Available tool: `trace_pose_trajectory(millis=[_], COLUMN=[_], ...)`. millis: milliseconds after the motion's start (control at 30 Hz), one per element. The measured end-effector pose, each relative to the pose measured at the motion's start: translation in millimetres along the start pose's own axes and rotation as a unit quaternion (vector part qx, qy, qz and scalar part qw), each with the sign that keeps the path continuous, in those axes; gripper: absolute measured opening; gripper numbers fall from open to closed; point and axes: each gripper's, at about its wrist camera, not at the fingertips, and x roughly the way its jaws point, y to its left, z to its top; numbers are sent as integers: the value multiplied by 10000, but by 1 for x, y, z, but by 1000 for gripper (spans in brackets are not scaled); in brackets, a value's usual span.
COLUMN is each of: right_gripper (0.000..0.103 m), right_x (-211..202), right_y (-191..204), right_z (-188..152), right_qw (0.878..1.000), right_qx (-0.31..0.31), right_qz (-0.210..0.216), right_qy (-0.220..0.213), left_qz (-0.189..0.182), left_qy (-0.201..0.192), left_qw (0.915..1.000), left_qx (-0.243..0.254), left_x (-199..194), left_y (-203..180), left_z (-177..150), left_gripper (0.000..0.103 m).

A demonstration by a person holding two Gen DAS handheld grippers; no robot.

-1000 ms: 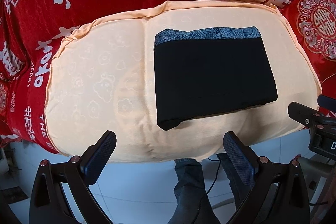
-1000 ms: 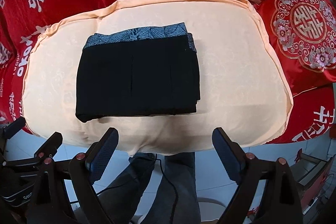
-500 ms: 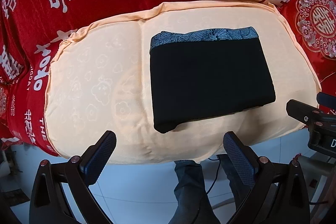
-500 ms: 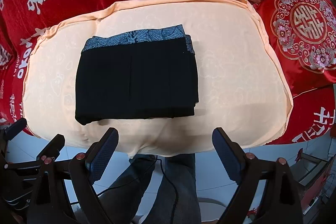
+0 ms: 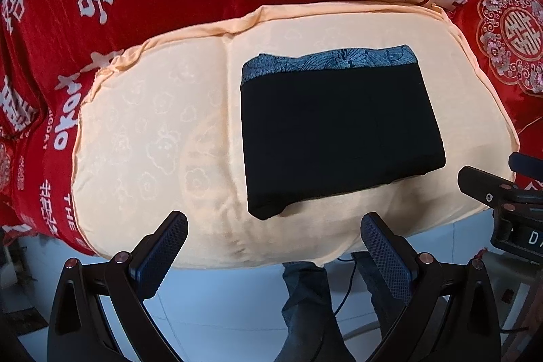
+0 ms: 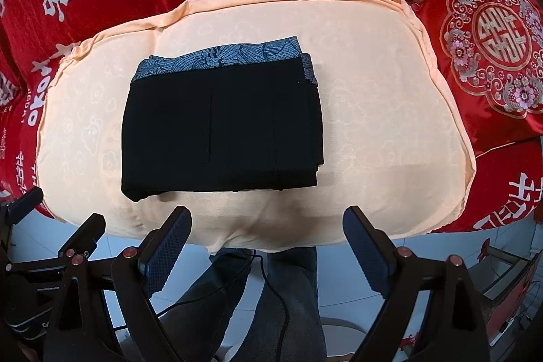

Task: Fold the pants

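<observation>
Black two-finger left gripper [image 5: 273, 245] and right gripper [image 6: 268, 236], blue cross-hatched pads [image 5: 163, 255], copper-toned screws; below, grey-blue jeans [image 6: 288, 301], trailing black cable [image 6: 275, 290].

Folded black pants [image 5: 339, 134] flat on peach cushion [image 5: 152, 131], beyond wide-spread left hand-held gripper [image 5: 275, 243].

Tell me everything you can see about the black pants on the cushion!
The black pants are folded into a neat, flat rectangle. A grey-blue band with a leafy pattern runs along the far edge. The cloth looks soft and smooth, and stacked layers show at one side. They lie on the peach cushion, which alone touches them. Both grippers hang back from the near edge, jaws open, apart from the pants.
</observation>
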Motion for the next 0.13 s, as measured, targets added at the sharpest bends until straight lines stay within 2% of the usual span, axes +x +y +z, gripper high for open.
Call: trace_pose_trajectory(millis=[133], right_gripper=[93], right_x=[1], right_y=[0], right_z=[0], right_qw=[10000], right_qx=[32], right_qz=[18], right_qy=[15], left_qz=[-49], left_qy=[17], left_qw=[10000], left_qx=[9], left_x=[0], left_y=[-1], left_z=[1], left_gripper=[102])
